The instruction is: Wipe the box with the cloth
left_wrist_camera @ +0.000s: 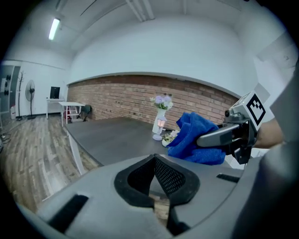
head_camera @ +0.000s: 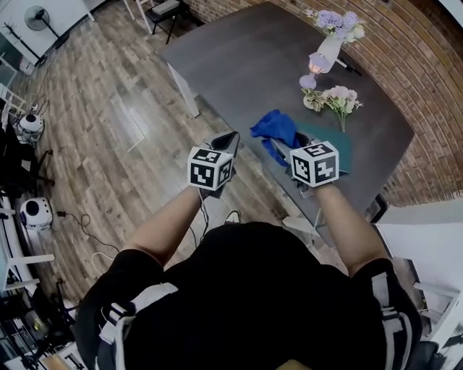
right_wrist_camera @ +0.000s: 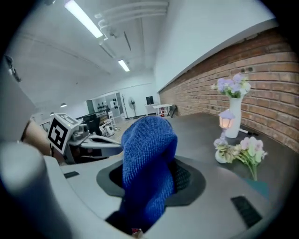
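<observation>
In the head view my right gripper (head_camera: pixel 280 147) is shut on a bunched blue cloth (head_camera: pixel 274 127), held over the near end of the dark grey table (head_camera: pixel 246 58). A flat teal box (head_camera: pixel 341 149) lies on the table just right of the cloth, partly hidden by the gripper's marker cube. In the right gripper view the cloth (right_wrist_camera: pixel 148 163) fills the jaws of the right gripper (right_wrist_camera: pixel 149 189) and a teal corner of the box (right_wrist_camera: pixel 259 187) shows. My left gripper (head_camera: pixel 230 139) is shut on nothing, left of the cloth, off the table's edge. The left gripper view shows its pads (left_wrist_camera: pixel 163 175) meeting.
A white vase of purple flowers (head_camera: pixel 330 42), a small lamp (head_camera: pixel 316 63) and a lying bouquet (head_camera: pixel 333 99) stand beyond the box. A brick wall (head_camera: pixel 427 79) runs along the table's far side. Wooden floor (head_camera: pixel 108 123) lies left, a chair (head_camera: pixel 168 10) at the back.
</observation>
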`<state>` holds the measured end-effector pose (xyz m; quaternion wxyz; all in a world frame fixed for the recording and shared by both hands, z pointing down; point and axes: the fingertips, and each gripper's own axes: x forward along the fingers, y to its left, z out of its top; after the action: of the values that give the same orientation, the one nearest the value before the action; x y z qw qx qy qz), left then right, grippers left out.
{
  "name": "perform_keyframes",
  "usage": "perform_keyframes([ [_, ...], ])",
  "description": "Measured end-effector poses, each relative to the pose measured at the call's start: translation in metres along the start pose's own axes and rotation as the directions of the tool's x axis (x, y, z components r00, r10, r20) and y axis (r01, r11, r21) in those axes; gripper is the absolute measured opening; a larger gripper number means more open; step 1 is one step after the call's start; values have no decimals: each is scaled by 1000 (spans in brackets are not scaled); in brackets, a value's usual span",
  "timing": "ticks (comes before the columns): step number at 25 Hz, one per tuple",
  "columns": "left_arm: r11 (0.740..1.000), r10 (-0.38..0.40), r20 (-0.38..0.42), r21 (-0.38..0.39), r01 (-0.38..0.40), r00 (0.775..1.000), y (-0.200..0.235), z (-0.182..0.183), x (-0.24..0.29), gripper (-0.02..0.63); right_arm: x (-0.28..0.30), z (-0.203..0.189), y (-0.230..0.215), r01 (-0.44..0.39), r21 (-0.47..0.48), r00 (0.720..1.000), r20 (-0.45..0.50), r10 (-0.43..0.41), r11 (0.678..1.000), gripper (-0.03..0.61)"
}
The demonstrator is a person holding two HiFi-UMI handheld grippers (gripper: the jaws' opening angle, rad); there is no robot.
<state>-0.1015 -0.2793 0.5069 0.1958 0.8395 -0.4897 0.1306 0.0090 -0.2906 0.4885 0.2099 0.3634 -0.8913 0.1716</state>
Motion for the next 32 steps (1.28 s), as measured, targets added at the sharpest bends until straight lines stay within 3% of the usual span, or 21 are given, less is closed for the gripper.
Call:
perform_keyframes([
  [3, 997, -76, 1, 23, 76, 997, -29, 5, 24, 8, -51, -4, -56, 160, 67, 986, 35, -162, 985, 176],
  [5, 991, -131, -5, 39, 131, 991, -54, 9, 40, 8, -94, -17, -101, 287, 114, 956, 32, -292, 951, 176],
  [10, 963, -256, -25, 74, 257, 966, -116, 13, 71, 8, -209, -73, -198, 567, 206, 819, -38, -573, 797, 176],
  [13, 956, -289, -28, 52, 290, 957, -130, 14, 75, 8, -249, -109, -221, 656, 211, 753, -111, -649, 725, 176],
  [15, 957, -286, -30, 48, 287, 958, -128, 15, 74, 8, -251, -127, -225, 671, 213, 741, -150, -654, 711, 176],
  [18, 967, -253, -35, 18, 254, 967, -108, 12, 67, 8, -214, -143, -209, 629, 212, 777, -187, -601, 748, 176],
  [21, 979, -203, -27, -30, 202, 979, -77, 10, 51, 8, -145, -141, -161, 511, 180, 855, -202, -477, 840, 176],
  [25, 990, -128, -13, -62, 127, 992, -30, 8, 24, 8, -46, -124, -66, 270, 120, 948, -205, -242, 955, 176],
  [27, 992, -100, -11, -83, 99, 995, -7, 4, 10, 8, -11, -106, -19, 143, 126, 977, -176, -120, 982, 178],
  [29, 991, -73, -12, -109, 72, 997, 16, -1, -2, 8, 13, -85, 20, 38, 148, 992, -126, -19, 988, 178],
  [32, 989, -52, -28, -142, 47, 998, 43, -11, -13, 8, 26, -60, 49, -15, 117, 997, -77, 24, 993, 178],
])
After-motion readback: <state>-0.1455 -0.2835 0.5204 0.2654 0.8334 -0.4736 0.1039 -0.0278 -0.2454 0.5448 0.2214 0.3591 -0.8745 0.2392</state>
